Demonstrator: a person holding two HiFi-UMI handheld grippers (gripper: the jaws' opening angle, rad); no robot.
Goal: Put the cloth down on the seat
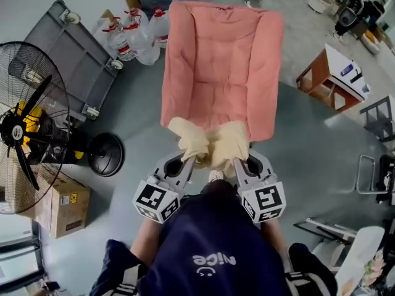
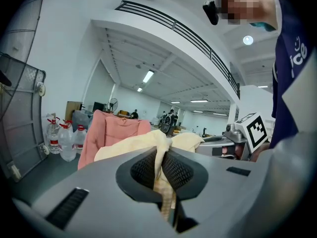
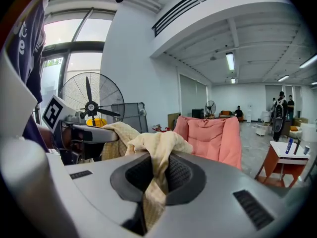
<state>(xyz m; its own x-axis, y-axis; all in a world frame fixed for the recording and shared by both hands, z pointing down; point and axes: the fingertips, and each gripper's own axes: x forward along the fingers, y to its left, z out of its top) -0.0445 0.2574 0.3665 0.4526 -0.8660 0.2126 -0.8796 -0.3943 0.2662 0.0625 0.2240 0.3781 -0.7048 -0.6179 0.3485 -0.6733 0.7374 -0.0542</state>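
A pale yellow cloth (image 1: 208,142) hangs bunched between my two grippers, just in front of the near edge of the pink padded seat (image 1: 219,66). My left gripper (image 1: 187,160) is shut on the cloth's left part, and the cloth (image 2: 159,155) is pinched between its dark ribbed pads. My right gripper (image 1: 236,161) is shut on the right part, where the cloth (image 3: 157,157) drapes over the jaws. The seat (image 2: 115,133) shows ahead in the left gripper view, and the seat (image 3: 210,138) stands ahead and to the right in the right gripper view.
A big black floor fan (image 1: 28,128) and a cardboard box (image 1: 60,203) stand at the left. A grey cart (image 1: 74,57) and several water bottles (image 1: 133,36) sit left of the seat. An orange-and-white small table (image 1: 333,76) is at the right.
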